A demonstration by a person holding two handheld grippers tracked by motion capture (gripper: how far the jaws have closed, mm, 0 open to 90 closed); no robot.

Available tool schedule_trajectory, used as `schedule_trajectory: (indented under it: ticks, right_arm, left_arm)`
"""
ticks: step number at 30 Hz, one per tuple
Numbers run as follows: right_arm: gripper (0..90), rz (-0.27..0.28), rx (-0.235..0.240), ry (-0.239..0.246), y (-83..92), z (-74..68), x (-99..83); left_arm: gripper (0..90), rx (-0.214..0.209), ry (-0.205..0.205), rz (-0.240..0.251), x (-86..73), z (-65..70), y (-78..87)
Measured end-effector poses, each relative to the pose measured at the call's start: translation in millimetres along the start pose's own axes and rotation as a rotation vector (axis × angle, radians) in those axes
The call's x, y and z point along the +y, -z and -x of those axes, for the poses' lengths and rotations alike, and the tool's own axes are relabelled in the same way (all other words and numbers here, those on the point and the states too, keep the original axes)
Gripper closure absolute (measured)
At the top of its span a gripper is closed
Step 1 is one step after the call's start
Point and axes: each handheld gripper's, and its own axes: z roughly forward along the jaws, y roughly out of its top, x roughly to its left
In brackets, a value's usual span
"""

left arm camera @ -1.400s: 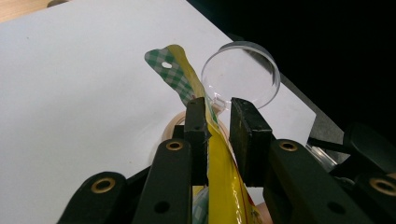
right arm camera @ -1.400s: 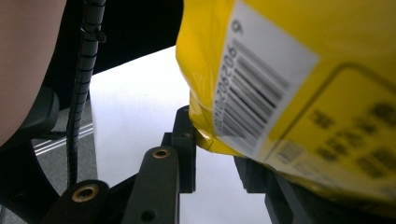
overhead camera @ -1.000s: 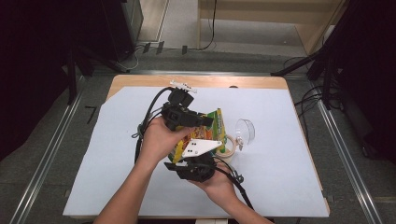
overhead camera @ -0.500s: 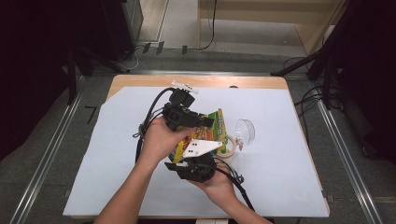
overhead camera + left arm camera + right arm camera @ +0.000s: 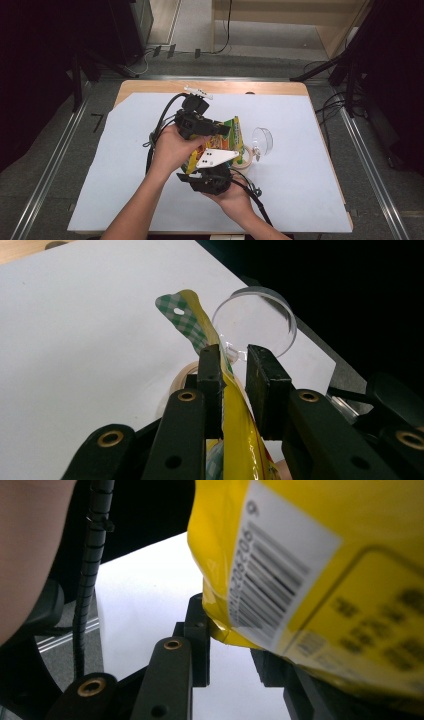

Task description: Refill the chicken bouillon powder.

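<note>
A laboratory or recording studio. A small wooden table (image 5: 150,87), covered by a white sheet (image 5: 300,190), stands alone on grey carpet (image 5: 50,165), flanked by metal floor rails (image 5: 365,155). Black stands (image 5: 80,75) rise at the dark margins, and cables (image 5: 330,107) trail across the floor toward a power strip (image 5: 162,51) behind the table. Pale wooden furniture (image 5: 280,12) lines the far wall. The staged work surface, rigging and wiring indicate a data-collection setup, not a home.
</note>
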Motion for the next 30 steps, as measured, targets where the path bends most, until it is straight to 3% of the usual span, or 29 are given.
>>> schedule_trajectory:
  ticks: [7,30]
  right_arm:
    - [72.9,0.008,0.001,-0.005,1.7,-1.8,2.0]
    - [72.9,0.01,-0.016,-0.033,1.9,1.6,-4.8]
  left_arm:
    - [77.3,0.0,-0.007,0.009,1.4,3.2,2.1]
    - [78.1,0.002,-0.019,-0.029,2.8,5.0,-9.2]
